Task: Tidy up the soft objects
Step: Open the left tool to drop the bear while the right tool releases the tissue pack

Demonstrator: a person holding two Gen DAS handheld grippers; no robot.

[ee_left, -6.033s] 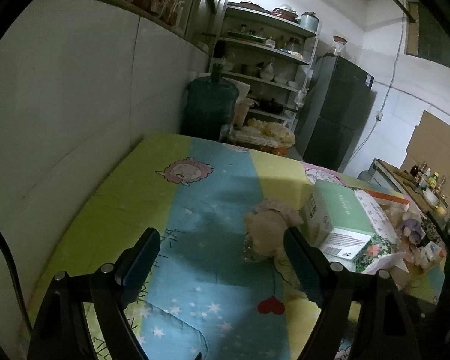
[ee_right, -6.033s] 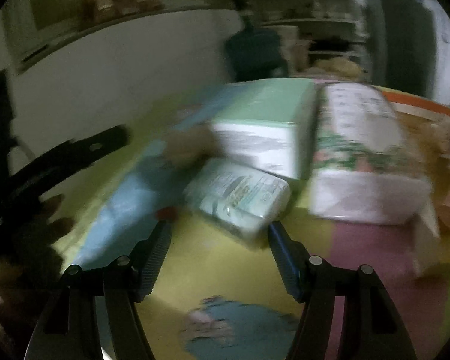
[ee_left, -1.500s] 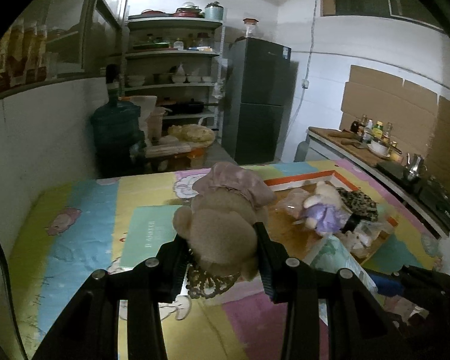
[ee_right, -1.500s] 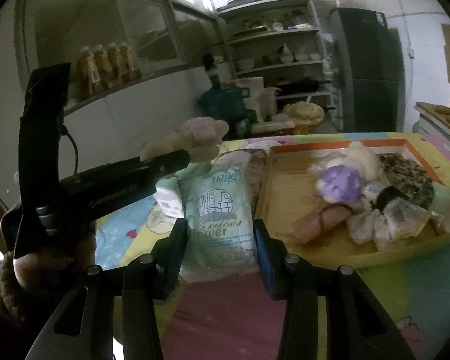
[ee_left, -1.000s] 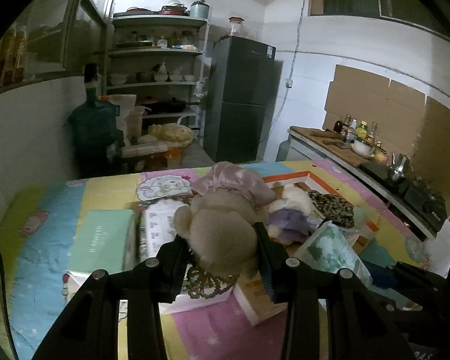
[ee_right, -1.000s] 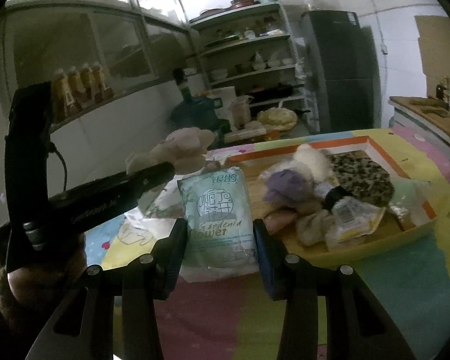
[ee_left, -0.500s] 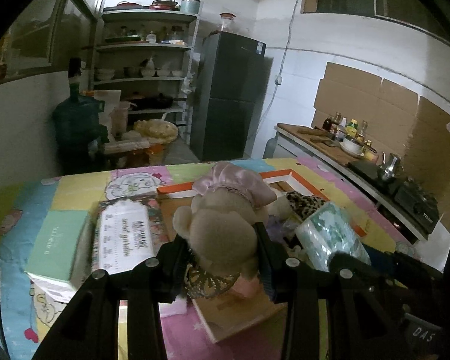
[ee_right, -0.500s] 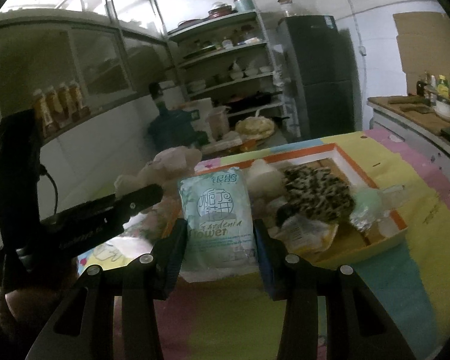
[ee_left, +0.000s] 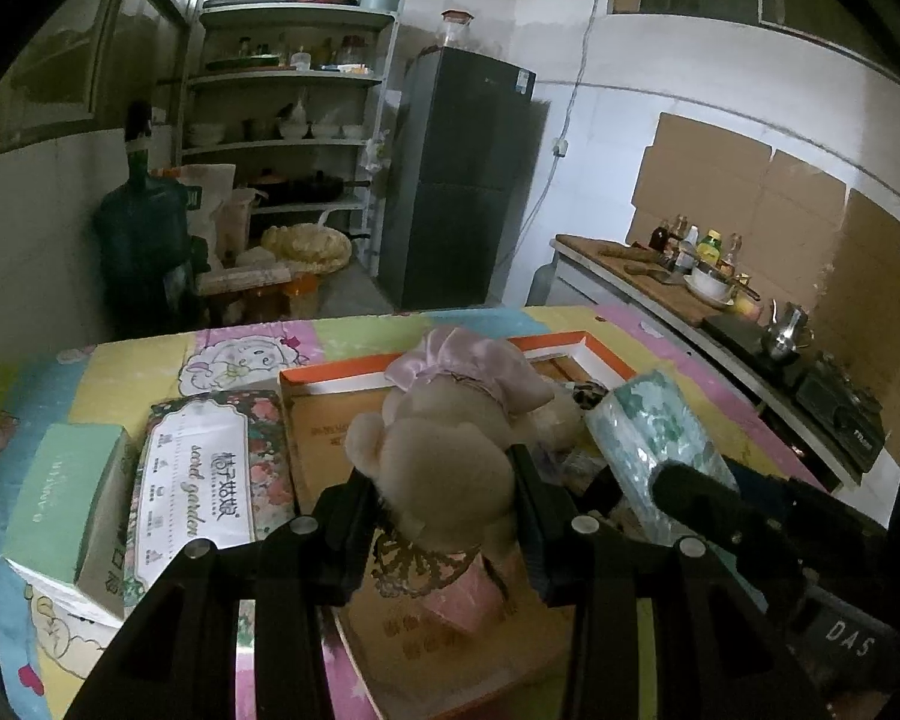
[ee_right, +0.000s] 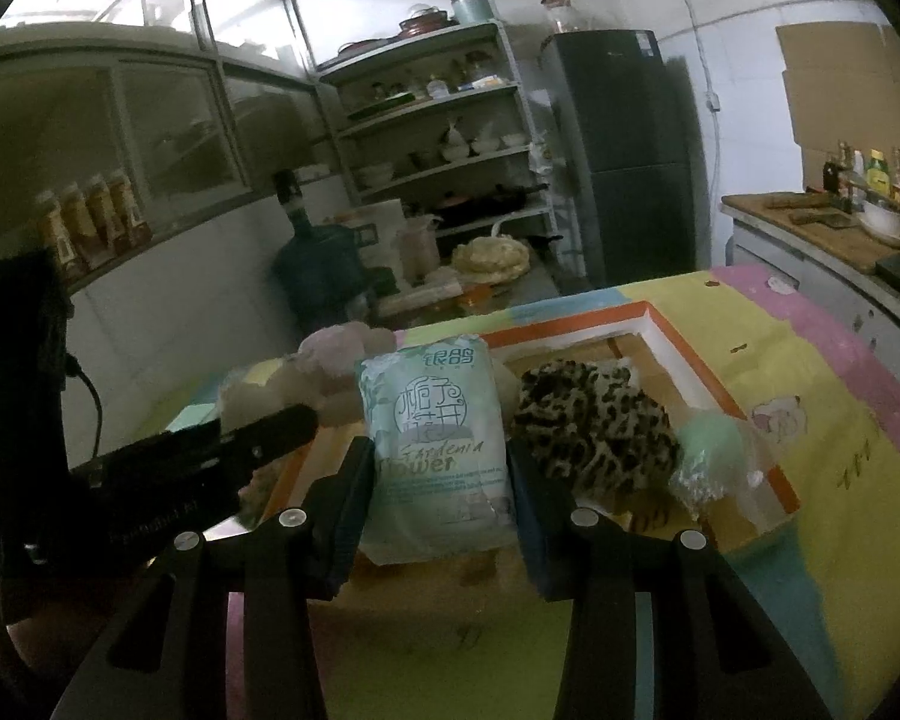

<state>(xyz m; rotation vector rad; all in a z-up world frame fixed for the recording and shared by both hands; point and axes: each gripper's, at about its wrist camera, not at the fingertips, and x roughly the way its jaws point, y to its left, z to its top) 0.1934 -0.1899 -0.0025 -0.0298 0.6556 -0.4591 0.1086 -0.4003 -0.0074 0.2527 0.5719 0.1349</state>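
My left gripper [ee_left: 444,516] is shut on a beige plush toy [ee_left: 444,450] with a pink bonnet and holds it over the near left part of the orange-rimmed tray [ee_left: 342,372]. My right gripper [ee_right: 438,504] is shut on a pale green tissue pack [ee_right: 435,450] and holds it over the tray's near side [ee_right: 654,324]. The tissue pack also shows in the left wrist view [ee_left: 654,444], to the right of the plush toy. A leopard-print soft item [ee_right: 594,426] and a clear bag with something green [ee_right: 714,456] lie in the tray.
A floral tissue pack [ee_left: 204,480] and a green box [ee_left: 66,498] lie on the patterned table cover [ee_left: 120,372] left of the tray. Beyond the table stand a water jug [ee_left: 138,240], shelves [ee_left: 294,138], a dark fridge [ee_left: 462,180] and a counter with bottles [ee_left: 690,264].
Both grippers have moved right with their loads, from beside the tray to over it. Six seconds ago both were open and empty, near the plush toy and the tissue pack.
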